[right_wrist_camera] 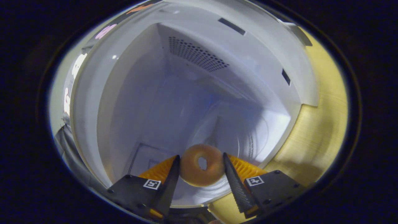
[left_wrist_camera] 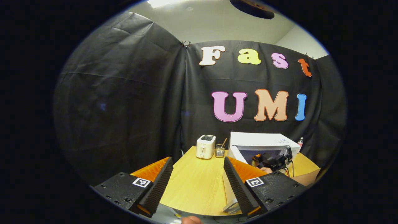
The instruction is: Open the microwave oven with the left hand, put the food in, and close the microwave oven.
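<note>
left gripper (left_wrist_camera: pixel 197 177): jaws wide open, nothing in them
right gripper (right_wrist_camera: pixel 201 169): clamped on the donut (right_wrist_camera: pixel 201 165), at the open microwave (right_wrist_camera: pixel 192 93)

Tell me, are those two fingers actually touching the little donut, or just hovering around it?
Touching. In the right gripper view, the right gripper has a finger pressed against each side of the donut, holding it at the open microwave.

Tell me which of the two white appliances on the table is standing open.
The microwave oven, right of the toaster. Its door is swung out, and the right gripper holds a donut inside its cavity. The toaster has no door.
</note>
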`<state>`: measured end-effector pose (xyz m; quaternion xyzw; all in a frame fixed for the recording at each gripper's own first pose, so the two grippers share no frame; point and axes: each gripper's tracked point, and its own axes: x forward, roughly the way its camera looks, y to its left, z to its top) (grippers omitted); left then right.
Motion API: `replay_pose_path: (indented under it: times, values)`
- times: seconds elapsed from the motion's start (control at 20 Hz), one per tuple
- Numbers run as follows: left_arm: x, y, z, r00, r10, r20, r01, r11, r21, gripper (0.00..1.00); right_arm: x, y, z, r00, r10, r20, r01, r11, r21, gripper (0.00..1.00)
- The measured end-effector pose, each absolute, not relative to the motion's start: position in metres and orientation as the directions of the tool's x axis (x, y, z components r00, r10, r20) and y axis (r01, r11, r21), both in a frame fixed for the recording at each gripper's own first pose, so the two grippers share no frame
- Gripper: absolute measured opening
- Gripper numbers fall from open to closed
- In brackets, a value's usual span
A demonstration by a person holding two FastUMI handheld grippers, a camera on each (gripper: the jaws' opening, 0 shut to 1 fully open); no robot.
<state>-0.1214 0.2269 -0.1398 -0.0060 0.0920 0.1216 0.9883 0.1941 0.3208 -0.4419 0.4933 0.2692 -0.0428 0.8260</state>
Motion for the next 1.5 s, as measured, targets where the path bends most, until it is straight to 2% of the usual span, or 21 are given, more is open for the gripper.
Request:
replay_pose_path:
  times: [0.1, 0.15, 0.35, 0.4, 0.45, 0.9, 1.0, 1.05, 1.1, 1.15, 1.25, 1.3, 1.35, 1.4, 1.45, 1.5]
  values:
    - [-0.123, 0.226, -0.142, 0.952, 0.241, -0.190, -0.243, 0.970, 0.011, 0.96, 0.197, 0.322, -0.440, 0.856, 0.184, -0.484, 0.309, 0.568, 0.763, 0.82]
    - [-0.123, 0.225, -0.142, 0.952, 0.240, -0.191, -0.243, 0.970, 0.010, 0.96, 0.195, 0.317, -0.440, 0.860, 0.174, -0.479, 0.294, 0.600, 0.744, 0.96]
    - [-0.122, 0.223, -0.142, 0.953, 0.238, -0.189, -0.241, 0.971, 0.007, 0.94, 0.192, 0.310, -0.433, 0.865, 0.172, -0.471, 0.271, 0.630, 0.728, 0.97]
    - [-0.123, 0.223, -0.144, 0.953, 0.236, -0.190, -0.239, 0.971, 0.006, 0.96, 0.190, 0.308, -0.432, 0.867, 0.174, -0.467, 0.256, 0.648, 0.717, 0.87]
    - [-0.123, 0.221, -0.146, 0.953, 0.232, -0.194, -0.236, 0.972, 0.003, 0.94, 0.185, 0.306, -0.430, 0.868, 0.181, -0.462, 0.235, 0.670, 0.704, 0.87]
    - [-0.120, 0.219, -0.174, 0.952, 0.204, -0.228, -0.209, 0.978, 0.002, 0.96, 0.092, 0.283, -0.377, 0.846, 0.356, -0.397, -0.083, 0.823, 0.562, 0.87]
    - [-0.123, 0.220, -0.183, 0.948, 0.206, -0.241, -0.210, 0.978, 0.008, 0.96, 0.081, 0.256, -0.346, 0.866, 0.349, -0.358, -0.135, 0.853, 0.504, 0.87]
    - [-0.124, 0.220, -0.190, 0.944, 0.208, -0.256, -0.213, 0.977, 0.009, 0.94, 0.078, 0.239, -0.332, 0.878, 0.336, -0.340, -0.153, 0.871, 0.468, 0.97]
    - [-0.127, 0.219, -0.199, 0.940, 0.202, -0.276, -0.208, 0.978, 0.009, 0.92, 0.075, 0.222, -0.316, 0.890, 0.323, -0.322, -0.163, 0.884, 0.437, 0.87]
    - [-0.129, 0.218, -0.211, 0.931, 0.202, -0.304, -0.209, 0.978, 0.010, 0.95, 0.073, 0.205, -0.299, 0.902, 0.309, -0.302, -0.168, 0.895, 0.413, 0.97]
    - [-0.134, 0.219, -0.234, 0.913, 0.209, -0.350, -0.219, 0.976, 0.011, 0.90, 0.066, 0.173, -0.263, 0.928, 0.272, -0.255, -0.165, 0.913, 0.372, 0.97]
    - [-0.134, 0.220, -0.245, 0.903, 0.218, -0.369, -0.229, 0.973, 0.016, 0.92, 0.064, 0.158, -0.243, 0.940, 0.257, -0.225, -0.170, 0.923, 0.344, 0.97]
    - [-0.135, 0.220, -0.259, 0.895, 0.224, -0.387, -0.230, 0.973, 0.030, 0.92, 0.060, 0.145, -0.228, 0.949, 0.243, -0.201, -0.174, 0.934, 0.311, 0.87]
    - [-0.136, 0.215, -0.272, 0.882, 0.211, -0.421, -0.217, 0.976, 0.035, 0.86, 0.057, 0.133, -0.216, 0.955, 0.229, -0.188, -0.174, 0.947, 0.270, 0.97]
    - [-0.141, 0.208, -0.287, 0.873, 0.187, -0.450, -0.192, 0.981, 0.034, 0.82, 0.052, 0.121, -0.201, 0.961, 0.218, -0.170, -0.176, 0.957, 0.231, 0.87]
    - [-0.139, 0.200, -0.297, 0.864, 0.159, -0.478, -0.166, 0.986, 0.027, 0.75, 0.048, 0.110, -0.186, 0.967, 0.207, -0.149, -0.175, 0.964, 0.201, 0.87]
